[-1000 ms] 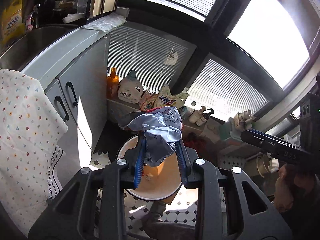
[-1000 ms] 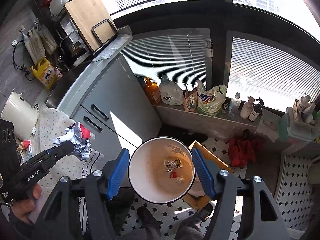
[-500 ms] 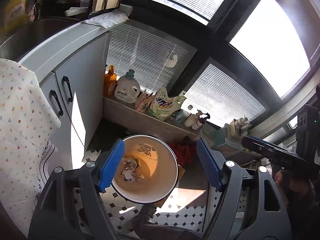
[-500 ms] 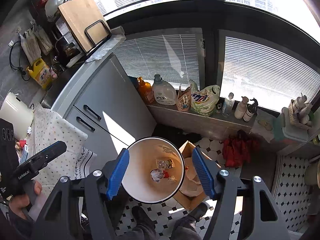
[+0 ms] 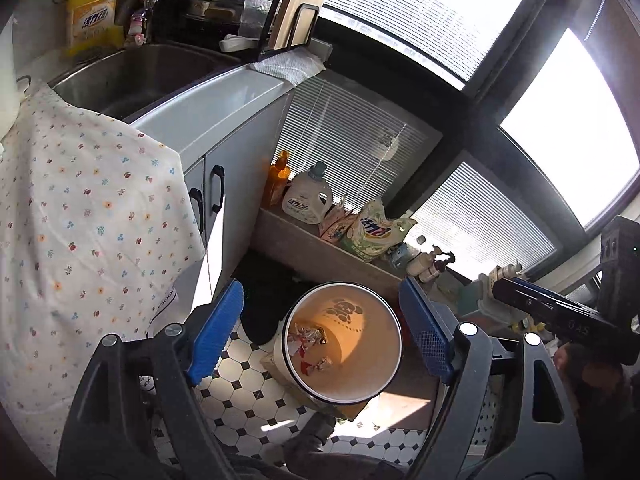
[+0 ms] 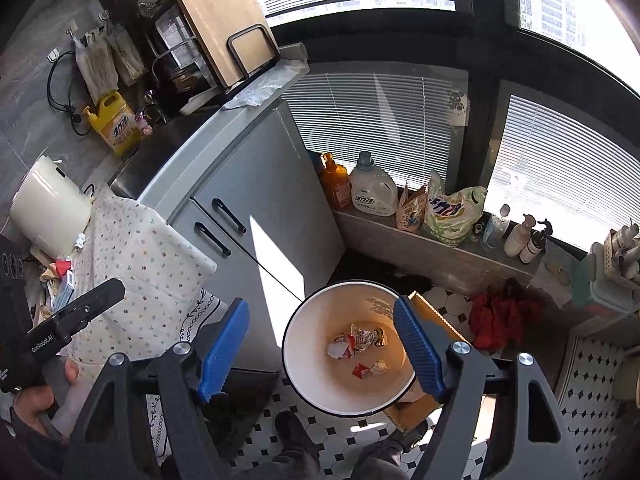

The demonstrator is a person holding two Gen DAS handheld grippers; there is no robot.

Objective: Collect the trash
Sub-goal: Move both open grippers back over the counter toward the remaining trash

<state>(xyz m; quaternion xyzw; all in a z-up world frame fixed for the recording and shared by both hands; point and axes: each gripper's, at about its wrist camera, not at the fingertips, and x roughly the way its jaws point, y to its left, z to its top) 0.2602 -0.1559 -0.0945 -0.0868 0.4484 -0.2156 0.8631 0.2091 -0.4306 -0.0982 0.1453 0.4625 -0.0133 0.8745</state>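
You are looking down into a round white trash bin [image 6: 348,348] standing upright on the tiled floor [image 6: 592,364], mouth facing up, crumpled wrappers [image 6: 362,342] lying on its bottom. It is sitting near the grey cabinet [image 6: 256,216], touching a cardboard box [image 6: 436,316]. Your left gripper [image 5: 324,334] and right gripper [image 6: 320,348] are both widening their jaws, carrying nothing between them.

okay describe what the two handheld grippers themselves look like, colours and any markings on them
Both the left gripper and the right gripper have matte black angular frames with silver round bolts and two blue ribbed finger pads. The black handle bears white lettering, "GenRobot.AI".
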